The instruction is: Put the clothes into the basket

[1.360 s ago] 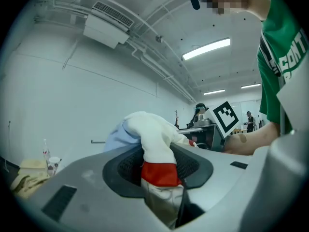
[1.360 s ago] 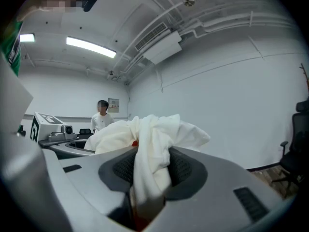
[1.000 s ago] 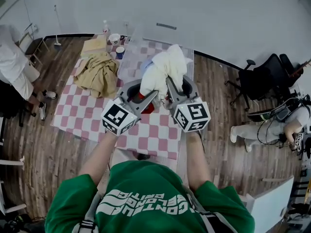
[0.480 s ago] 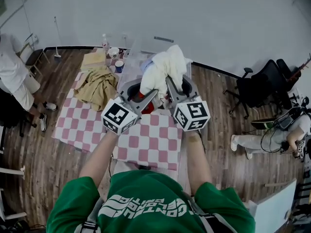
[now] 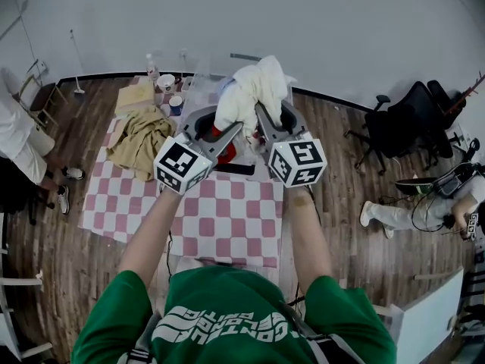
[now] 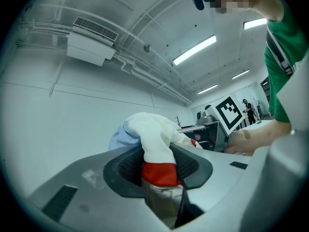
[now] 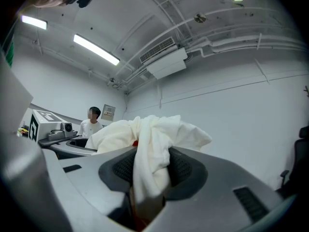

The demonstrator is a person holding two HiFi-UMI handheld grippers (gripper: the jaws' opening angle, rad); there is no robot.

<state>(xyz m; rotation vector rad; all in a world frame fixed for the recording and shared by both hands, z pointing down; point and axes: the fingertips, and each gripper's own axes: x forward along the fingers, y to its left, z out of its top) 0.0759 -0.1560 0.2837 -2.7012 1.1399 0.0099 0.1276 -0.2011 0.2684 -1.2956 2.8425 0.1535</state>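
Note:
A cream-white garment (image 5: 254,89) with a red part is bunched up and held in the air over the far side of the checked table (image 5: 227,218). My left gripper (image 5: 227,133) is shut on its red-and-white edge (image 6: 157,170). My right gripper (image 5: 261,123) is shut on a white fold (image 7: 147,173) of the same garment. The two grippers are close together, side by side. A clear plastic basket (image 5: 198,78) stands at the table's far edge, mostly hidden behind the garment. A tan garment (image 5: 136,139) lies crumpled on the table's left part.
A folded tan cloth (image 5: 135,97), two cups (image 5: 165,82) and a bottle (image 5: 152,67) sit at the table's far left corner. A person sits at the left (image 5: 19,139), another at the right (image 5: 424,203) beside a black office chair (image 5: 402,127).
Both grippers have carried the white garment up and toward the far side of the table, still side by side. The tan garment has not moved.

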